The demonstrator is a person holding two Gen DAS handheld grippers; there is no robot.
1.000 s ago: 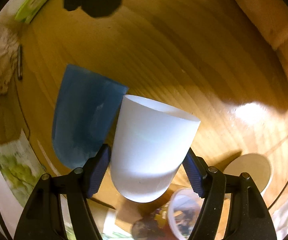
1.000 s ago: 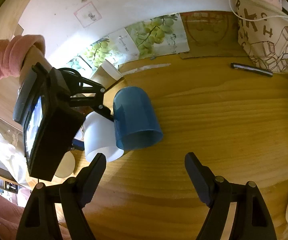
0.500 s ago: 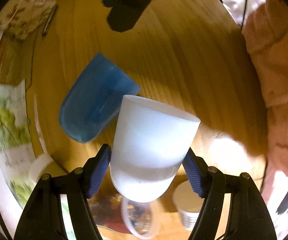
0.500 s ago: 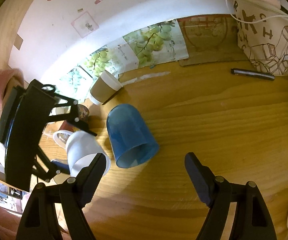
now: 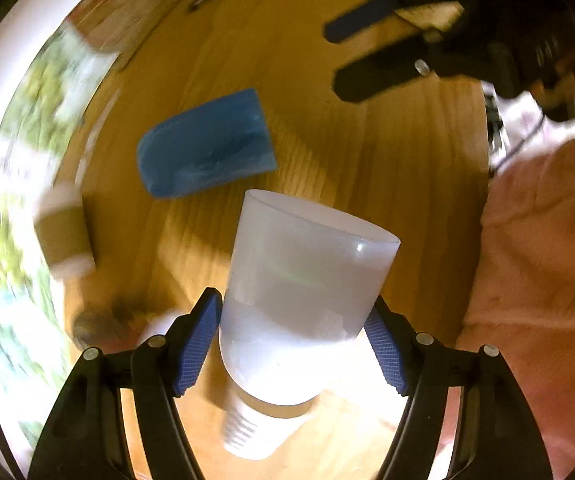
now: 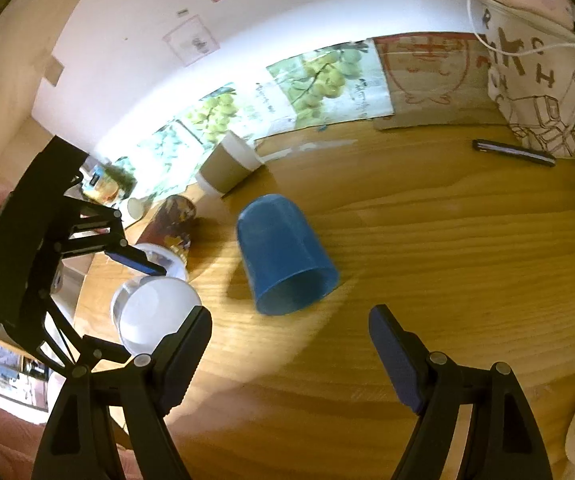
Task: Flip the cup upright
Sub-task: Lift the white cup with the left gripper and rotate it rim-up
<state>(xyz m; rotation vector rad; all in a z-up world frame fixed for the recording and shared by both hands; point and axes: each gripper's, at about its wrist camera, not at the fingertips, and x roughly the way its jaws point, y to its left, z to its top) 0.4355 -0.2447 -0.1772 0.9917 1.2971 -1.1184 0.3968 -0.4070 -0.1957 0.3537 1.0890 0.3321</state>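
My left gripper (image 5: 293, 340) is shut on a white translucent cup (image 5: 307, 292), gripped near its base and held above the wooden table (image 5: 387, 152), mouth pointing away from the camera. In the right wrist view the white cup (image 6: 155, 316) hangs in the left gripper (image 6: 127, 280) at the left. A blue cup (image 6: 283, 256) lies on its side on the table, mouth toward the right gripper; it also shows in the left wrist view (image 5: 207, 152). My right gripper (image 6: 291, 344) is open and empty, just short of the blue cup.
A brown paper cup (image 6: 229, 166) lies on its side near the wall. A patterned cup (image 6: 171, 220) and a clear container stand at the table's left edge. A pen (image 6: 513, 153), a printed bag (image 6: 547, 92) and grape posters (image 6: 319, 80) line the back.
My left gripper has swung the white cup away from the blue cup toward the table's left edge and turned it. The right gripper has stayed open and moved slightly closer to the blue cup.
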